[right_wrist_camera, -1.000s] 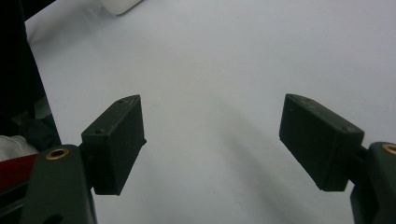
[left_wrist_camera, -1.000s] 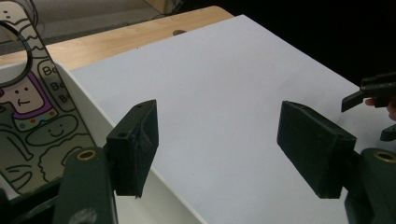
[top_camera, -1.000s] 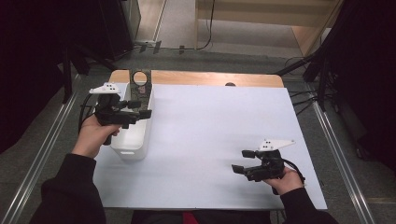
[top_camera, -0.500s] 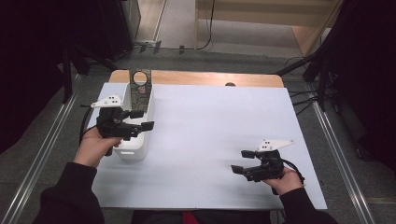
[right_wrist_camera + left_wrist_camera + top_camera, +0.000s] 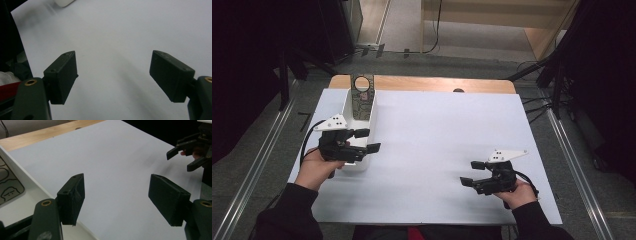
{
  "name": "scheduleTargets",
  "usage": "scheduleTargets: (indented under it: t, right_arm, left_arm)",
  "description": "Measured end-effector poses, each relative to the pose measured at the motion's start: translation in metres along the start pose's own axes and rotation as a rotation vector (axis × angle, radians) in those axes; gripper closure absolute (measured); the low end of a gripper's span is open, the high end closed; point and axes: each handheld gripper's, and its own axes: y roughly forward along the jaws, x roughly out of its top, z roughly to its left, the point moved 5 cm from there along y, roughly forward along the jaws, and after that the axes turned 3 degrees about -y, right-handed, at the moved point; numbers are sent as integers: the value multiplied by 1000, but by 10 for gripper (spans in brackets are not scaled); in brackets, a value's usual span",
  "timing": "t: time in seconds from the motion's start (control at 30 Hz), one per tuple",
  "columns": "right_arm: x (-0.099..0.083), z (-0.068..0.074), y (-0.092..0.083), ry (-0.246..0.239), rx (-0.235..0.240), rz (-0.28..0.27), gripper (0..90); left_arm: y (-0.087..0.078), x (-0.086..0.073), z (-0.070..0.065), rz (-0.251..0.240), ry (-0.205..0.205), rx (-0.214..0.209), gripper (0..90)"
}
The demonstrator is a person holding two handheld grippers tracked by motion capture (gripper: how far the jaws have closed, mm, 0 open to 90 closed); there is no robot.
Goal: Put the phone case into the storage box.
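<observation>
The left gripper [image 5: 368, 140], fingers apart and empty, has been drawn down-frame along the white bin [image 5: 348, 107]; nothing is grasped yet.

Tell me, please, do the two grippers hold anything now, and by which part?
Nothing is held. The left gripper hangs over the near end of the white bin with open, empty fingers. The right gripper is open and empty too.
</observation>
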Motion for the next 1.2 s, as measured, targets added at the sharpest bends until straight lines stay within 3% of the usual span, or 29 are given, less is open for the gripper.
scheduleTargets:
  t: [0.73,1.2]
  right_arm:
    - [0,1,0,-1,0,0,214]
    - [0,1,-1,1,-1,-4,214]
  left_arm:
    - [7,-30,-30,34,73,-72,291]
    - [12,-48,-36,84,95,-96,291]
